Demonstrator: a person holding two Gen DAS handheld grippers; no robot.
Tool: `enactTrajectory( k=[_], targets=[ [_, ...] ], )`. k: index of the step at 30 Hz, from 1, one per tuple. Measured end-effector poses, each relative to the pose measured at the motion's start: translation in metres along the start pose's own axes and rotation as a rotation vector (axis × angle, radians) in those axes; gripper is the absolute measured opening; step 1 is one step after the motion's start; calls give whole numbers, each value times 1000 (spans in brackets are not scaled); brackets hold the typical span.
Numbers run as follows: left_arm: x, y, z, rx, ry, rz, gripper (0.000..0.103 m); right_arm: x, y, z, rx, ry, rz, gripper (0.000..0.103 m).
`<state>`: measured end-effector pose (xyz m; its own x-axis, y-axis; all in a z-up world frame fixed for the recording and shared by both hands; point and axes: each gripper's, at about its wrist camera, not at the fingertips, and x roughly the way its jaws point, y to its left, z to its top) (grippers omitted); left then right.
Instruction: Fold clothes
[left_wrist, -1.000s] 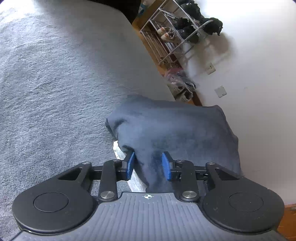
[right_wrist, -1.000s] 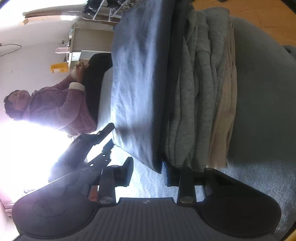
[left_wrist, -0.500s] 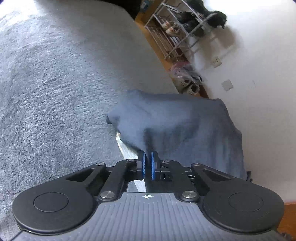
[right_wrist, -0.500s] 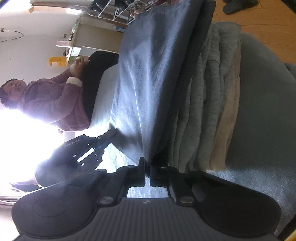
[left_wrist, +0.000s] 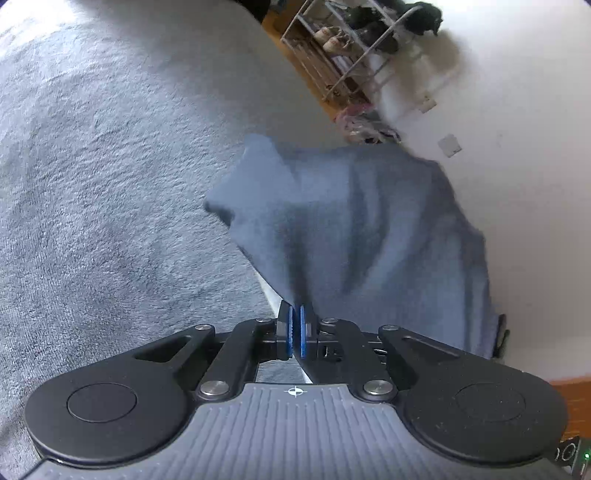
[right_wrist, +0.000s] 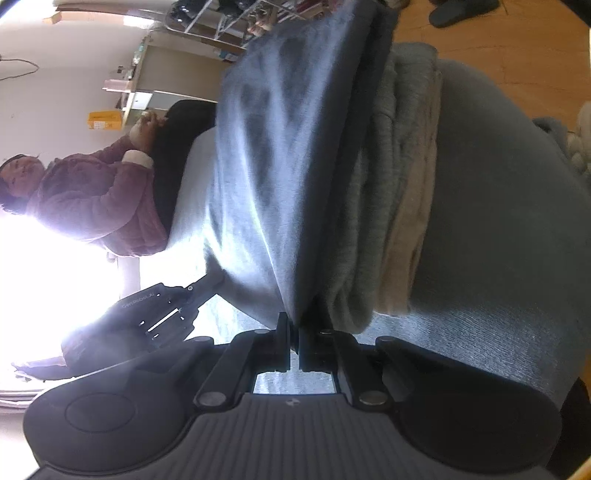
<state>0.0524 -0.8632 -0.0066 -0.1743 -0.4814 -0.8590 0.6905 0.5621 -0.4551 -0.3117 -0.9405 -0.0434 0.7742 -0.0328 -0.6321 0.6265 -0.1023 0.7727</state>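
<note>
A dark blue-grey garment (left_wrist: 354, 229) is lifted off the grey fleece surface (left_wrist: 110, 184). My left gripper (left_wrist: 296, 321) is shut on its near edge, the blue pads pinching the cloth. In the right wrist view the same garment (right_wrist: 277, 166) stretches away from my right gripper (right_wrist: 293, 328), which is shut on another part of its edge. The left gripper (right_wrist: 207, 288) shows there too, holding the cloth at the left. Beside the garment lies a stack of folded clothes (right_wrist: 391, 206), grey and beige.
A shoe rack (left_wrist: 354, 48) stands by the white wall (left_wrist: 517, 129) beyond the surface's far edge. A person in a maroon jacket (right_wrist: 96, 199) sits behind the surface. Wooden floor (right_wrist: 517, 48) and a slipper (right_wrist: 461, 11) lie past the stack.
Both grippers went from open around the garment's edge to shut on it. The cloth has since been raised slightly off the surface.
</note>
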Motion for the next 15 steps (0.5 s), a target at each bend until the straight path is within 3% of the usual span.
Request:
enactTrajectory(
  k=[3, 4, 5, 7, 10, 15],
  targets=[
    [4, 2, -1, 20, 4, 6, 4, 7, -8, 0, 5, 9, -18, 10],
    [2, 1, -2, 22, 2, 2, 7, 6, -10, 0, 10, 10, -28, 16],
    [-1, 1, -3, 28, -4, -3, 14, 3, -12, 0, 14, 12, -37, 32],
    [-13, 0, -7, 45, -21, 7, 20, -9, -11, -3, -11, 1, -70, 40],
    [-37, -2, -12, 70, -65, 38, 20, -38, 1, -8, -142, -57, -146, 39],
    [-66, -33, -13, 174, -200, 6, 23, -70, 61, -4, -523, -321, -251, 34]
  ],
)
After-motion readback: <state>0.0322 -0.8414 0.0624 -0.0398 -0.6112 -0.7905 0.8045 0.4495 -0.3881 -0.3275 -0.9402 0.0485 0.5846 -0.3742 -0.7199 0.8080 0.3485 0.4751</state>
